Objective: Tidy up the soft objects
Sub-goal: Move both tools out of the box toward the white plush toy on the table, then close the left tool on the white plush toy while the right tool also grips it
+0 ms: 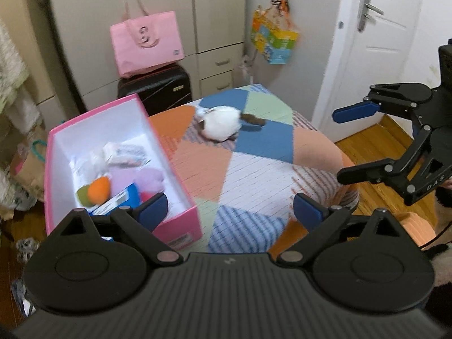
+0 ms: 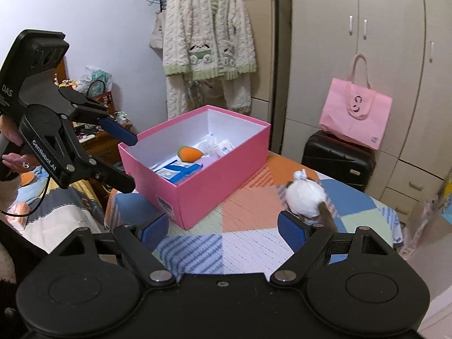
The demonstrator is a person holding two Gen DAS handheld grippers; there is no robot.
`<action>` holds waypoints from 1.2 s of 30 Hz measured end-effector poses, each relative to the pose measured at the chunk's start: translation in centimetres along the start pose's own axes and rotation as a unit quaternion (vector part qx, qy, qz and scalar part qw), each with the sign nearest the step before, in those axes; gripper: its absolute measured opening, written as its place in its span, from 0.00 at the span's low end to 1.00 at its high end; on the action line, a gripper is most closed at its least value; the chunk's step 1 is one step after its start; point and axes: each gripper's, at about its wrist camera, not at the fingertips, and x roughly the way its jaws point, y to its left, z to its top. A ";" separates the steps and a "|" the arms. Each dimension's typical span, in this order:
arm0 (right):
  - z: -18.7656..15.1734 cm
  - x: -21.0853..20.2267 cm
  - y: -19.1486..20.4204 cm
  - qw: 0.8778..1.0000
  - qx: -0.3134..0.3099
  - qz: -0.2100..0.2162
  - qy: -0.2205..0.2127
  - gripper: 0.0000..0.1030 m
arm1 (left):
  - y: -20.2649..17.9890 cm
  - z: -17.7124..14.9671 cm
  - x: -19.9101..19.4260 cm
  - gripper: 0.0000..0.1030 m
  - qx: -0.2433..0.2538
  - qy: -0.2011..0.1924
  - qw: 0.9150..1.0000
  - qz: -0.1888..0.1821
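Note:
An open pink box (image 1: 180,227) (image 2: 214,189) stands on the left of a table under a patchwork cover (image 1: 254,175) (image 2: 248,243). Inside lie an orange plush (image 1: 98,190) (image 2: 190,153), a purple plush (image 1: 149,179), white packets and a blue pack. A white plush toy (image 1: 221,125) (image 2: 306,197) with brown patches lies on the cover, right of the box. My left gripper (image 1: 230,210) (image 2: 130,163) hovers open by the box's near corner, nothing between its fingers. My right gripper (image 2: 223,228) (image 1: 339,145) is open and empty; its right finger is just short of the white plush.
A pink tote bag (image 1: 147,42) (image 2: 356,113) rests on a black suitcase (image 1: 158,90) (image 2: 337,156) against the wardrobe behind the table. A white door (image 1: 381,42) is at the right. A fluffy robe (image 2: 209,42) hangs on the wall. Clutter crowds the floor left of the box.

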 end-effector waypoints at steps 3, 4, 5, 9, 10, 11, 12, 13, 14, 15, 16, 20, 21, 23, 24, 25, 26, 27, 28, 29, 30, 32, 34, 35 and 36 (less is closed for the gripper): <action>-0.9 -0.2 -1.1 1.000 0.010 0.002 -0.007 0.85 | -1.2 1.0 1.5 0.94 0.002 0.011 1.000 -0.023; -1.1 -0.2 -1.3 1.000 0.010 0.001 -0.008 0.85 | -1.5 1.3 1.8 0.94 0.001 0.013 0.999 -0.030; -1.3 -0.2 -1.6 1.000 0.010 -0.002 -0.010 0.85 | -1.8 1.6 2.2 0.94 0.002 0.015 0.999 -0.035; -2.0 0.0 -3.0 1.000 0.004 -0.010 -0.018 0.85 | -2.6 2.8 4.1 0.94 0.002 0.010 0.999 -0.041; -2.1 0.2 -3.4 1.000 0.004 -0.011 -0.019 0.85 | -2.7 3.0 4.7 0.94 0.000 0.010 0.999 -0.043; -2.2 0.4 -3.8 1.000 0.004 -0.012 -0.019 0.85 | -2.7 3.3 5.2 0.94 -0.002 0.009 0.999 -0.046; -2.3 0.7 -4.3 1.000 0.003 -0.014 -0.020 0.85 | -2.6 3.5 5.8 0.94 -0.004 0.009 0.999 -0.050; -2.4 1.0 -4.6 1.000 0.001 -0.016 -0.020 0.85 | -2.6 3.8 6.4 0.94 -0.009 0.007 0.999 -0.051; -2.5 1.4 -5.0 1.000 0.000 -0.018 -0.020 0.85 | -2.5 4.0 6.9 0.94 -0.013 0.004 0.999 -0.052; -2.7 1.7 -5.4 1.000 -0.001 -0.021 -0.021 0.85 | -2.4 4.3 7.5 0.94 -0.018 0.001 0.998 -0.053; -2.8 2.1 -5.8 0.999 -0.004 -0.024 -0.023 0.85 | -2.2 4.5 8.1 0.94 -0.025 -0.002 0.998 -0.054; -3.4 4.0 -6.9 0.998 -0.028 -0.043 -0.039 0.85 | -1.4 5.0 10.1 0.94 -0.059 -0.021 0.997 -0.050; -3.5 4.4 -7.1 0.997 -0.034 -0.046 -0.042 0.85 | -1.2 5.2 10.7 0.94 -0.067 -0.028 0.996 -0.046; -3.6 5.6 -7.5 0.997 -0.043 -0.051 -0.048 0.85 | -1.0 5.4 11.6 0.94 -0.083 -0.043 0.995 -0.040; -3.6 6.2 -7.7 0.996 -0.047 -0.052 -0.051 0.85 | -0.9 5.5 12.1 0.94 -0.090 -0.049 0.994 -0.040; -3.5 6.7 -7.9 0.996 -0.050 -0.050 -0.053 0.85 | -0.8 5.5 12.6 0.94 -0.100 -0.055 0.993 -0.043; -3.3 7.2 -8.1 0.996 -0.054 -0.047 -0.055 0.85 | -0.6 5.6 13.1 0.94 -0.112 -0.062 0.991 -0.048; -3.2 7.9 -8.4 0.996 -0.056 -0.041 -0.055 0.85 | -0.4 5.5 13.5 0.94 -0.126 -0.068 0.988 -0.053; -3.1 8.4 -8.7 0.996 -0.056 -0.035 -0.054 0.85 | -0.3 5.5 14.0 0.94 -0.139 -0.075 0.986 -0.058; -2.9 9.0 -9.0 0.997 -0.055 -0.028 -0.052 0.85 | -0.2 5.4 14.4 0.93 -0.148 -0.081 0.984 -0.061; -2.7 9.6 -9.3 0.997 -0.053 -0.024 -0.050 0.85 | -0.1 5.3 14.8 0.93 -0.157 -0.084 0.982 -0.061; -2.6 10.8 -9.9 0.997 -0.050 -0.024 -0.047 0.85 | -0.2 4.9 15.6 0.92 -0.167 -0.085 0.981 -0.054; -2.7 11.9 -10.6 0.998 -0.040 -0.024 -0.043 0.85 | -0.3 4.5 16.5 0.92 -0.167 -0.085 0.981 -0.048; -2.8 12.5 -11.1 0.998 -0.033 -0.022 -0.042 0.85 | -0.3 4.4 17.0 0.92 -0.167 -0.084 0.981 -0.044; -3.0 12.9 -11.4 0.999 -0.028 -0.018 -0.041 0.85 | -0.2 4.4 17.4 0.92 -0.169 -0.090 0.981 -0.036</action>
